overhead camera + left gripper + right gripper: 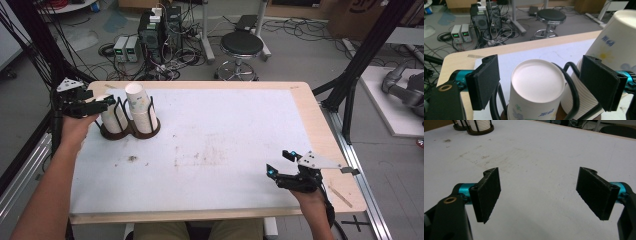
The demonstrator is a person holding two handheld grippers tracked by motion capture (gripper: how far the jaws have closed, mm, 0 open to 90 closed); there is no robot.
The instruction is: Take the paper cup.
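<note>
Your left gripper (540,82) stands spread around the upturned paper cup (536,92), which rises upright between its jaws.

The black two-jaw left claw (100,103) is held out at the far left, jaws spread wide. The black right claw (281,162) hovers low near the person, jaws likewise parted.

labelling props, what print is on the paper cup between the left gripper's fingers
White paper cup with blue lettering and pale blue-green flower shapes, clearest in the left gripper view.
</note>
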